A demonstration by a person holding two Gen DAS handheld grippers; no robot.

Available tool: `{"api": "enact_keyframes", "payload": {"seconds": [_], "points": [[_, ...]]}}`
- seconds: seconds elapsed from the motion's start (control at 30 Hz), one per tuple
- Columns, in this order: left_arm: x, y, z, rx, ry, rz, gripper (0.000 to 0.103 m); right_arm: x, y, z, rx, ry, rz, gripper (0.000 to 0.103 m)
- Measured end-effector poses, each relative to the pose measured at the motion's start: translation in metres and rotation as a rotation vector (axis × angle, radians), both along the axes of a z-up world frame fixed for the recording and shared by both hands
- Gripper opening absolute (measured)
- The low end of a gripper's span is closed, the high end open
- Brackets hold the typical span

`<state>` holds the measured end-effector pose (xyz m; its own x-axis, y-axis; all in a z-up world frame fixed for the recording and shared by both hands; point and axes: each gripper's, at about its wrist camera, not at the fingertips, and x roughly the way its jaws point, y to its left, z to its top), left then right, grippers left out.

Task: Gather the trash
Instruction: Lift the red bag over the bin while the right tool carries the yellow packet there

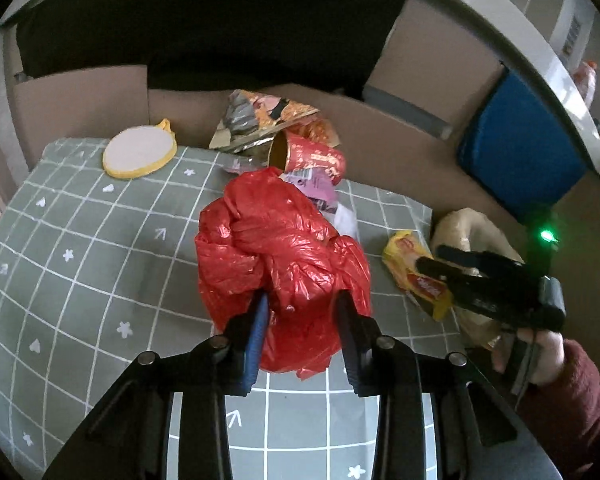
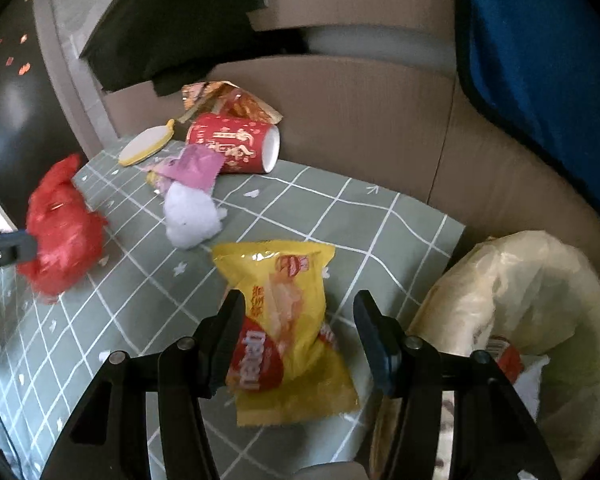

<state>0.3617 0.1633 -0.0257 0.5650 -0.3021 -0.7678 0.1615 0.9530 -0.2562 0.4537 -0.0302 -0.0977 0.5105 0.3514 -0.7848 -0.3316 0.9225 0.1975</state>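
Left gripper (image 1: 300, 300) is clamping the crumpled red bag (image 1: 280, 264), both fingers pressed into the plastic, so the bag is bunching up right between them and spilling out ahead of the tips. From the right wrist view you can see the same bag (image 2: 62, 232) sitting off at the left edge of the mat, with one left finger touching it.

Right gripper (image 2: 300, 308) is hanging wide open over the yellow wrapper (image 2: 288, 312). The wrapper is lying flat on the grid mat (image 2: 340, 216), in the gap between the fingers; it's overlapping the left finger in the view, though I can't tell if they're touching, and it's clear of the right one. Nothing is being squeezed there.

Just beside that gripper, off the mat's right edge, the bin (image 2: 540, 280) with its pale liner is sitting open with some scraps inside.

Further back, well apart from both grippers, a red cup (image 2: 236, 144) is lying on its side, with a pink wrapper (image 2: 198, 166) and a white tissue (image 2: 190, 216) in front of it, a foil packet (image 2: 228, 100) behind, and a round yellow-rimmed lid (image 1: 138, 152) near the mat's far corner.
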Motion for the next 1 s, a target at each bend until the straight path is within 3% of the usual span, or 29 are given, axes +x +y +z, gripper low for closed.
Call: {"api": "enact_keyframes", "payload": {"seconds": [0.1, 0.17, 0.2, 0.33, 0.57, 0.77, 1.0], "points": [[-0.006, -0.001, 0.011, 0.023, -0.034, 0.007, 0.034, 0.003, 0.008, -0.012, 0.003, 0.060, 0.027, 0.054], [-0.007, 0.001, 0.017, 0.016, -0.040, 0.015, 0.034, -0.004, 0.017, -0.012, -0.060, 0.029, 0.040, 0.043], [-0.008, 0.001, 0.021, 0.019, -0.047, 0.017, 0.034, -0.006, 0.019, -0.011, -0.079, 0.027, 0.049, 0.023], [-0.022, -0.012, 0.043, 0.100, -0.136, -0.010, 0.034, -0.024, 0.010, 0.011, -0.020, -0.001, 0.054, 0.016], [-0.054, -0.049, 0.093, 0.128, -0.287, -0.035, 0.034, -0.068, -0.024, 0.088, 0.038, -0.169, 0.009, 0.016], [-0.078, -0.090, 0.130, 0.121, -0.394, -0.080, 0.034, -0.121, -0.064, 0.159, 0.042, -0.371, -0.086, 0.016], [-0.099, -0.150, 0.157, 0.078, -0.475, -0.162, 0.034, -0.171, -0.118, 0.201, 0.034, -0.508, -0.211, 0.016]]}}
